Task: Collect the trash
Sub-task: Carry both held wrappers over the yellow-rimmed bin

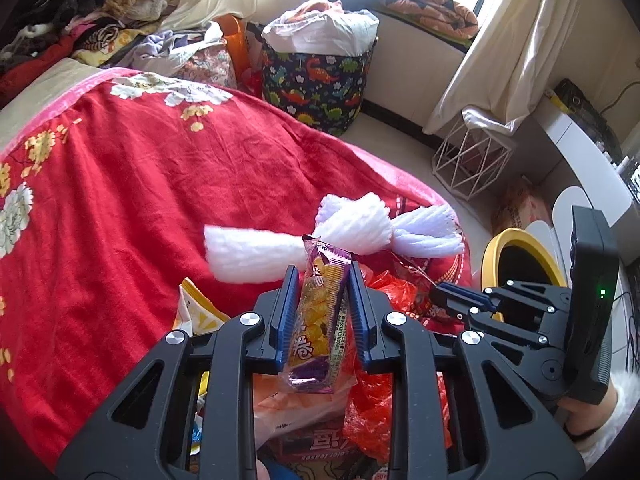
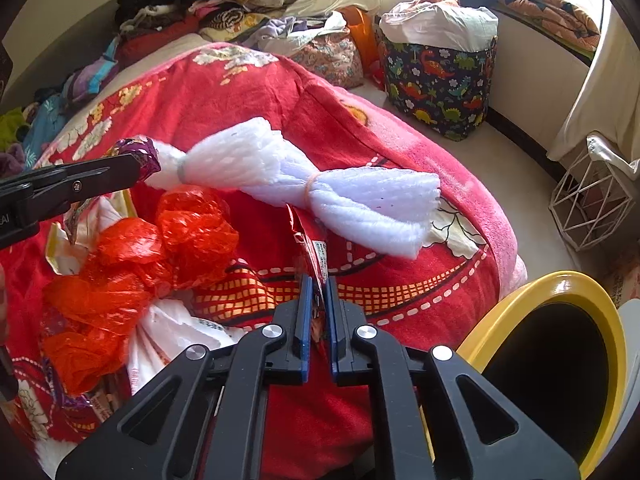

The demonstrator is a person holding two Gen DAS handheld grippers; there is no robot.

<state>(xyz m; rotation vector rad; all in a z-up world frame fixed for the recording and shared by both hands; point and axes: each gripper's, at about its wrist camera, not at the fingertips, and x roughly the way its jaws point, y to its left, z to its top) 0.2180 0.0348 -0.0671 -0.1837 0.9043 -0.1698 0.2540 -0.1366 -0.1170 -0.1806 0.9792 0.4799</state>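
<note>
Basically a bed [image 1: 140,184] fills most of both views, covered with a red floral blanket [image 2: 248,92], clothes heaped along its far side. Beyond it on the floor sits a dinosaur-print fabric bin [image 1: 320,84] stuffed with white bags, and a white wire basket [image 1: 472,160] stands under the curtain. Yellow-rimmed trash can [image 2: 552,360] stands just beside the bed's near corner, dark inside, contents can't be made out. On the blanket lies a long white foam-net bundle [image 2: 304,184], tied in two places, stretched across near the bed edge. Crumpled red plastic bag [image 2: 136,256] lies left of it in the right wrist view, with white packaging under and beside it. Left gripper [image 1: 323,292] has its fingers closed on a purple-and-yellow snack wrapper [image 1: 320,312], held upright between the blue pads, over the pile of red plastic and other wrappers. Right gripper [image 2: 316,304] has its fingers pressed nearly together on a thin red wrapper [image 2: 314,252] that sticks up between them, above the blanket near the foam-net; print on it too small to read, probably a flat snack packet. In the left wrist view the right gripper shows at the right, between the trash pile and the can.
</note>
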